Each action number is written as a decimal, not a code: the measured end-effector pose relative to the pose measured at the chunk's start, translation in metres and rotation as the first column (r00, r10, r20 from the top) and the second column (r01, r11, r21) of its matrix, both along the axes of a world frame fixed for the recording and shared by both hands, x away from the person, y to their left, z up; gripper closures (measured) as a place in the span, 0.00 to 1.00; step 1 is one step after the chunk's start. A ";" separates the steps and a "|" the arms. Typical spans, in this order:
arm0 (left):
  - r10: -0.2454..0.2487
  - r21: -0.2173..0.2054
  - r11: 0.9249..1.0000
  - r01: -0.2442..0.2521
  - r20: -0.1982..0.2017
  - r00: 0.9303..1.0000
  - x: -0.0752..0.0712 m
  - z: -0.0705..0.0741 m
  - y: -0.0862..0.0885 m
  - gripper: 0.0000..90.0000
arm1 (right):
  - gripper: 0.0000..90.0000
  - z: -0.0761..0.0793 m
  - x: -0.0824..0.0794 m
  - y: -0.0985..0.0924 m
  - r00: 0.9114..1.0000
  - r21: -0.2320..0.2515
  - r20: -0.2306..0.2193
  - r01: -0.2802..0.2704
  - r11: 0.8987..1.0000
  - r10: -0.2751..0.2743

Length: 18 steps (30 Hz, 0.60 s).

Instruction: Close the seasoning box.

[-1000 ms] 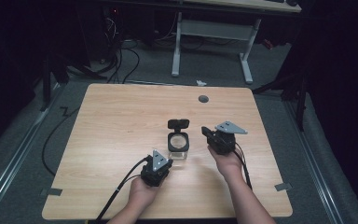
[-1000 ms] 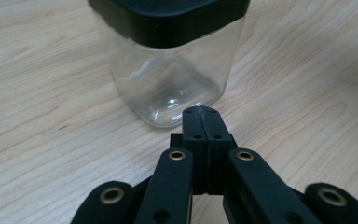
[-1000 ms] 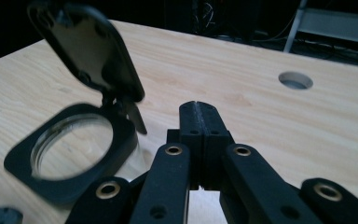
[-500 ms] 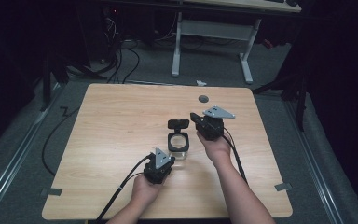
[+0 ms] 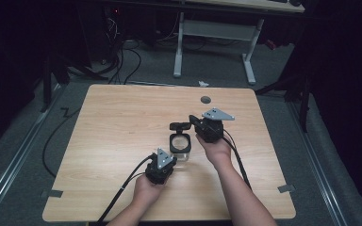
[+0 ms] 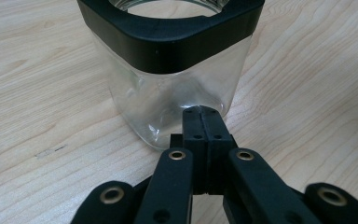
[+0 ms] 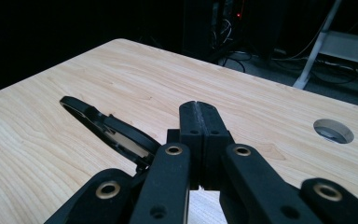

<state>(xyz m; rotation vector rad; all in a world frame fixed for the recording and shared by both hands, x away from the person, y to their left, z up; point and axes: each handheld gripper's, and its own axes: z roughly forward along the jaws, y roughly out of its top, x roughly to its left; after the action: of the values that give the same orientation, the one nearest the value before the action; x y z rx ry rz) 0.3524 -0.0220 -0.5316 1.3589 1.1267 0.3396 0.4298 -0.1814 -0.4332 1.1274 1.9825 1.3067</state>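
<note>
Pale wood tabletop (image 5: 113,141) carries a clear square glass jar (image 6: 177,84) with black collar, hinged lid (image 7: 107,128) flipped open, standing mid-table between both tools; left tool (image 6: 201,112) closed empty just before its base, right tool (image 7: 199,109) closed empty beside the lid

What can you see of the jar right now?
The jar is clear glass, squarish with rounded corners, under a black collar round its open mouth. It stands upright on the table, and looks empty. Its black lid is swung open behind it. The shut left tool sits at its lower wall; contact is unclear.
</note>
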 end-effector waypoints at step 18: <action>0.001 -0.001 1.000 -0.001 0.001 1.000 0.000 0.003 0.001 1.00 | 1.00 -0.038 -0.043 0.003 0.998 -0.032 -0.033 -0.049 0.998 0.048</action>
<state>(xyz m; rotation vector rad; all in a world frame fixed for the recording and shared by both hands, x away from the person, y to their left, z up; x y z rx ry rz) 0.3520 -0.0215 -0.5290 1.3569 1.1264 0.3408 0.3868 -0.1779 -0.4709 1.0983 2.0586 1.2832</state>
